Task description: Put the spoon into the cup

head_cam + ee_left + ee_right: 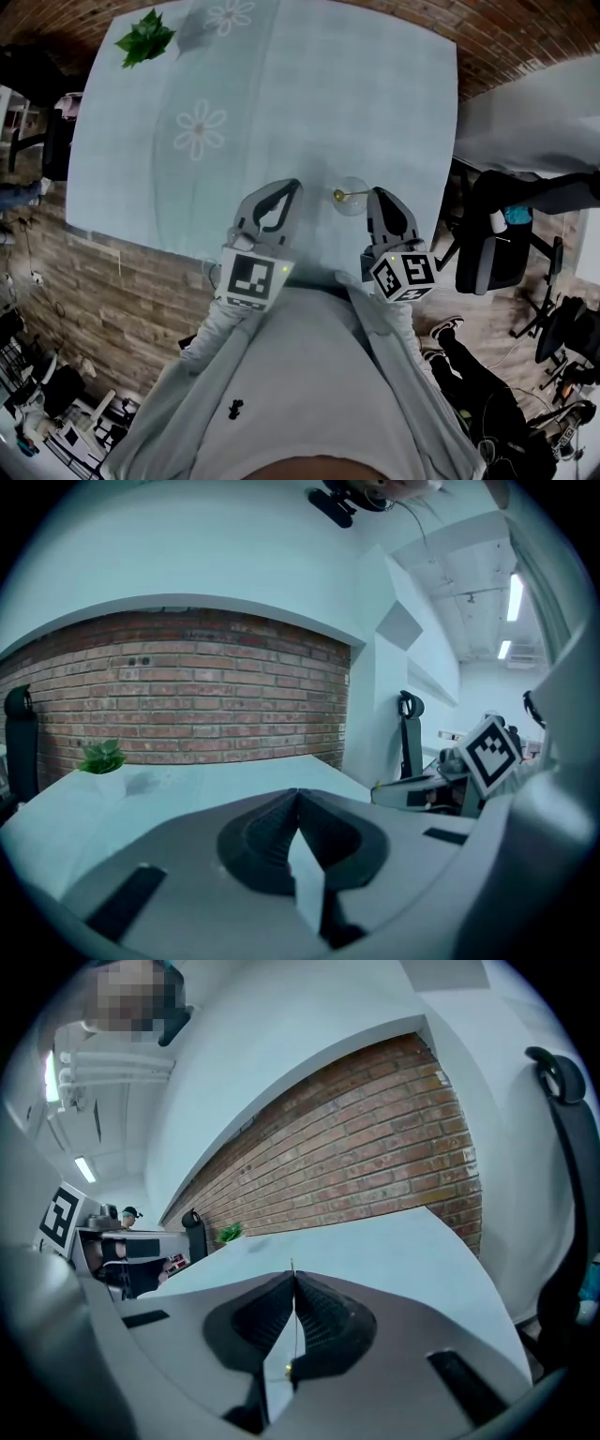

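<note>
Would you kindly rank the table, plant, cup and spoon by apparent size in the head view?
1. table
2. plant, only slightly bigger than the cup; it stands farther from the camera, so this is unsure
3. cup
4. spoon, a thin sliver

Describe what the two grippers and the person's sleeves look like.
Both the left gripper and the right gripper have pale grey moulded shells tapering to jaws lined with dark ribbed pads. Each carries a white cube printed with black square markers. The sleeves are light grey. No cables show.
</note>
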`<state>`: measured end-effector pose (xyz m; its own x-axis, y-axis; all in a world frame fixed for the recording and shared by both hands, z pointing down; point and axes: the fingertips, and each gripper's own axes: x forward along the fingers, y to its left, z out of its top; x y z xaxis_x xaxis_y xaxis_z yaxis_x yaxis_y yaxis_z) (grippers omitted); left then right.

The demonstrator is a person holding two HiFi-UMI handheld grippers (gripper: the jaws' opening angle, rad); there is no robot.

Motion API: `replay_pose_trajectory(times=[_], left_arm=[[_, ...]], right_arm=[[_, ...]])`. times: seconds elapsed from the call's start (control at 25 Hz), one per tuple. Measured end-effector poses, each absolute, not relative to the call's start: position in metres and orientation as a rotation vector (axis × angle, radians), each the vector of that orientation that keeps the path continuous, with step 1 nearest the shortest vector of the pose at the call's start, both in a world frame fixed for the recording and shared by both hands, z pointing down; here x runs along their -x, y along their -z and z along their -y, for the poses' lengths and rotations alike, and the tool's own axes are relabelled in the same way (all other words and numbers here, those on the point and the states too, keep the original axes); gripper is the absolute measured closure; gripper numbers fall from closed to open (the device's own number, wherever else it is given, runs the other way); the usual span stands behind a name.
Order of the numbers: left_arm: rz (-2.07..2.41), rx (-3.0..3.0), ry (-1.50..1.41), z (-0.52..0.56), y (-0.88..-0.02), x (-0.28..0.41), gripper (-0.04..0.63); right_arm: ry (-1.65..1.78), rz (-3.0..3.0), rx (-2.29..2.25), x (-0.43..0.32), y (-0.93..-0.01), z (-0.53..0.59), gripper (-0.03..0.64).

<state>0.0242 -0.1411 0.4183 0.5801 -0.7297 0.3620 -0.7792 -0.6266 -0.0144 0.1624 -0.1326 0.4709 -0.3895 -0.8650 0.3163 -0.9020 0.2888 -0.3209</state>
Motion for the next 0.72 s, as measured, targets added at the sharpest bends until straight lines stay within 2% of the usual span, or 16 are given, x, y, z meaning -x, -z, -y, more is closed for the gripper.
replay_pose_trajectory(times=[0.72], left_arm=[[1.274,-2.655,-0.518,0.137,-0.422,-0.022,0.575]], right_arm=[[-0.688,2.426,-1.705,-0.174,-0.487,0.137,0.597]])
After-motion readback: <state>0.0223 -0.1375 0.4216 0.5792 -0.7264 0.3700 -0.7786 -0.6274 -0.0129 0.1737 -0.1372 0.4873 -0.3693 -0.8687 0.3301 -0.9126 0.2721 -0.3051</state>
